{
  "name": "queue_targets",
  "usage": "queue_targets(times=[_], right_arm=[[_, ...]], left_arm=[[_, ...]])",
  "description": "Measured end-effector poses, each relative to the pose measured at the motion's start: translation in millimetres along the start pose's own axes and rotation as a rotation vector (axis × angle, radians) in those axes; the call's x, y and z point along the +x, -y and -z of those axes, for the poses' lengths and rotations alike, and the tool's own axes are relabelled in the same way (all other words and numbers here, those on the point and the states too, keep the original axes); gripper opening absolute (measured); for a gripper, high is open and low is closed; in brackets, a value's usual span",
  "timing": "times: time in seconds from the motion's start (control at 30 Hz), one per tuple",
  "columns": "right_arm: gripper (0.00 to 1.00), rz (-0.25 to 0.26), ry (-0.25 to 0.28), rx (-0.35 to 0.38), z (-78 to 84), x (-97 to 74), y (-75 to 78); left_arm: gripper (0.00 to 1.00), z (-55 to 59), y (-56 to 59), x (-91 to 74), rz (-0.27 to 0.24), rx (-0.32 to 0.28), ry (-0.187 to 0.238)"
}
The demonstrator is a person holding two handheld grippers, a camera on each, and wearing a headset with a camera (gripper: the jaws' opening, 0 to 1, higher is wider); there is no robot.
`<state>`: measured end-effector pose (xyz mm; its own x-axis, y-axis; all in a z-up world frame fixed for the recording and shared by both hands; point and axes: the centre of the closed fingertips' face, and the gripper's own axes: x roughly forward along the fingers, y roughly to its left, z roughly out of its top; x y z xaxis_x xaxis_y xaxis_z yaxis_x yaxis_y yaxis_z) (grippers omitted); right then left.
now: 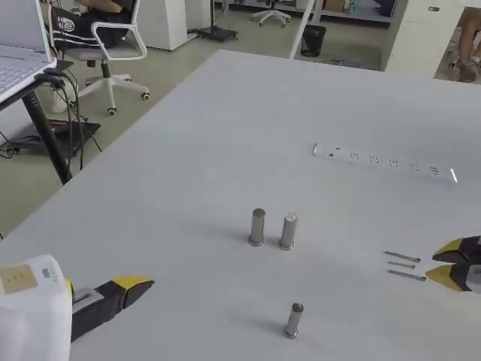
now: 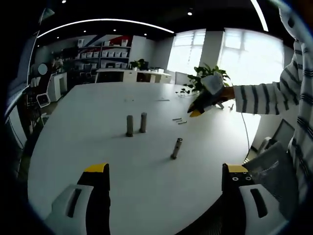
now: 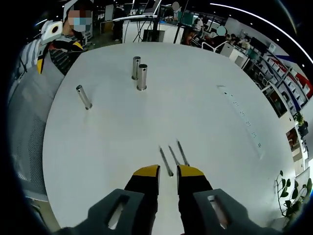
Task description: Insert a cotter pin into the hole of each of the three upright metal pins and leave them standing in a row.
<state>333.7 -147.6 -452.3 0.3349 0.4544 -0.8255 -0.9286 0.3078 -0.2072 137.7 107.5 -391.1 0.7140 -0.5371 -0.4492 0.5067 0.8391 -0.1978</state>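
Two upright metal pins (image 1: 257, 227) (image 1: 288, 231) stand side by side mid-table; a third pin (image 1: 294, 320) stands alone nearer me. Three thin cotter pins (image 1: 402, 265) lie flat to the right. My right gripper (image 1: 442, 263) sits just right of them, jaws a little apart. In the right gripper view the cotter pins (image 3: 172, 157) lie just ahead of the right gripper (image 3: 168, 172), and the near end of one reaches between its tips. My left gripper (image 1: 128, 289) rests at the lower left; in its own view the left gripper (image 2: 166, 169) is wide open, facing the pins (image 2: 136, 125) (image 2: 176, 148).
A white power strip (image 1: 383, 162) lies on the table beyond the cotter pins. The white table (image 1: 225, 135) ends at its left edge, with an office chair (image 1: 113, 45) and a laptop on a stand (image 1: 19, 53) past it.
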Motion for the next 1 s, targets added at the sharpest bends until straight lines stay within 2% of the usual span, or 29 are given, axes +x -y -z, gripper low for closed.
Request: queue_targets(times=[0.03,0.1,0.3,0.43,0.57,0.8,1.0], right_arm=[[0.07,-0.007,-0.004,0.001,0.7,4.4,1.8],[0.05,-0.011,-0.012,0.003,2.9,10.9,5.3],[0.04,-0.033,-0.061,0.001,15.7,25.1,7.2],[0.03,-0.041,-0.072,-0.015,16.1,29.9,7.6],[0.03,-0.044,-0.065,-0.021,11.2,33.3,10.5],[0.02,-0.064,-0.075,-0.046,8.3,42.0,11.9],[0.0,-0.079,-0.077,-0.037,10.0,47.2,11.5]], left_arm=[[0.94,-2.3,-3.4,-1.1,-0.01,-0.016,0.019],[0.93,-3.8,-6.5,-2.8,-0.014,-0.036,0.028],[0.92,-4.0,-12.4,-6.4,-0.037,-0.034,0.024],[0.91,-0.7,-15.7,-7.4,-0.051,-0.048,0.021],[0.91,3.9,-16.2,-6.9,-0.058,-0.056,0.009],[0.91,2.4,-13.9,-4.6,-0.058,-0.066,0.014],[0.9,2.3,-13.4,-5.9,-0.071,-0.067,0.011]])
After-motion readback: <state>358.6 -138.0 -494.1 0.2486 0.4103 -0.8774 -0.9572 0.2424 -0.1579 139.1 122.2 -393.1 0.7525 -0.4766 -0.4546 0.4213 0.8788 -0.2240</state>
